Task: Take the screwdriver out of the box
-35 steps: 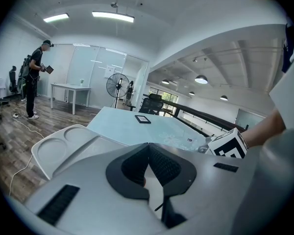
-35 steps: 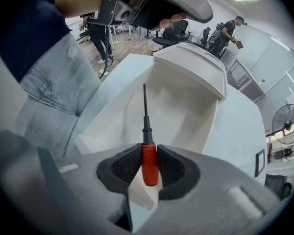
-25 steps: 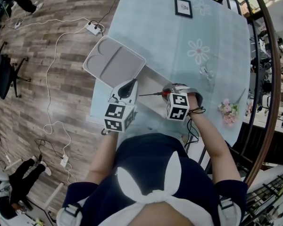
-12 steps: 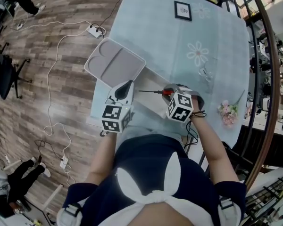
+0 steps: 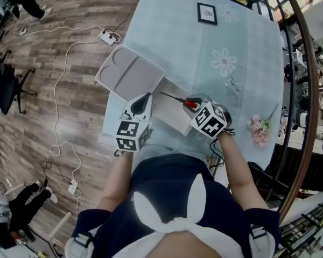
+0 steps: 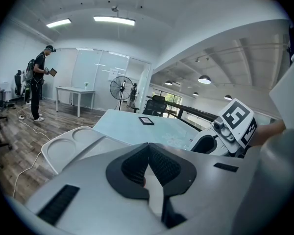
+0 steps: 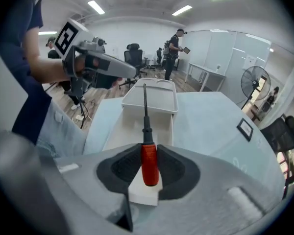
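Right tongs (image 7: 149,149) clamp red-handled dark-shafted screwdriver (image 7: 147,133) by the handle
likely light, rigid; smooth handle may twist; mid-handle hold suits; left tongs (image 6: 148,145) clenched, empty

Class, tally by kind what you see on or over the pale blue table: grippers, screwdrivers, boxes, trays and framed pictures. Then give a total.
grippers: 2, left gripper and right gripper
screwdriver: 1
box: 1
tray: 1
framed picture: 1
total: 6
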A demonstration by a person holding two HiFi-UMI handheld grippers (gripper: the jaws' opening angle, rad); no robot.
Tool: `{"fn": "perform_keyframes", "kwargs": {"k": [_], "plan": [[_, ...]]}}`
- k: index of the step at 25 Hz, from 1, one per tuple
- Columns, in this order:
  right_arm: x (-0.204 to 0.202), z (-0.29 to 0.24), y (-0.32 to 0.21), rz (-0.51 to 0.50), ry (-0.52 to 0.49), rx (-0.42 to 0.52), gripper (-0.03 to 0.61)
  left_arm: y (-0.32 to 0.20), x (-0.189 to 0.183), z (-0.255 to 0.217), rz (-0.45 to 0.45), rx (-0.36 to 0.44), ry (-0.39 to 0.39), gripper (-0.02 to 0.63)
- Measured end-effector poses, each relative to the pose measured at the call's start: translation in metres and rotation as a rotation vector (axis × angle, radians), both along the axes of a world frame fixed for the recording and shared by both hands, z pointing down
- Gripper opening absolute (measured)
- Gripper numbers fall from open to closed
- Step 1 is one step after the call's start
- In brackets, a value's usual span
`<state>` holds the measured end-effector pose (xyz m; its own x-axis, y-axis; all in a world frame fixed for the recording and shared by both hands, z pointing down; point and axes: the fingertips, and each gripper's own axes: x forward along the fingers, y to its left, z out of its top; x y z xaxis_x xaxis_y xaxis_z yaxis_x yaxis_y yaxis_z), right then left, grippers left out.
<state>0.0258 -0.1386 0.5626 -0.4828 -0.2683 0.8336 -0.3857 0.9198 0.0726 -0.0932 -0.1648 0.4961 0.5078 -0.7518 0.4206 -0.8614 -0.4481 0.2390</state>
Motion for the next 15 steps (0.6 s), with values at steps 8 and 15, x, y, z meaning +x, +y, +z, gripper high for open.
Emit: {"fn": "perform_keyframes", "kwargs": {"k": [8,15], "plan": [[-0.002,-0.016,-0.007,0.170,-0.232,-0.072,0.095,0.006,0.008,0.004,0.026,-0.003,-0.016,0.017],[-0.005,-0.038,-0.017,0.258,-0.377,-0.082,0.095,0.006,0.017,0.003,0.050,-0.002,-0.024,0.017]]}}
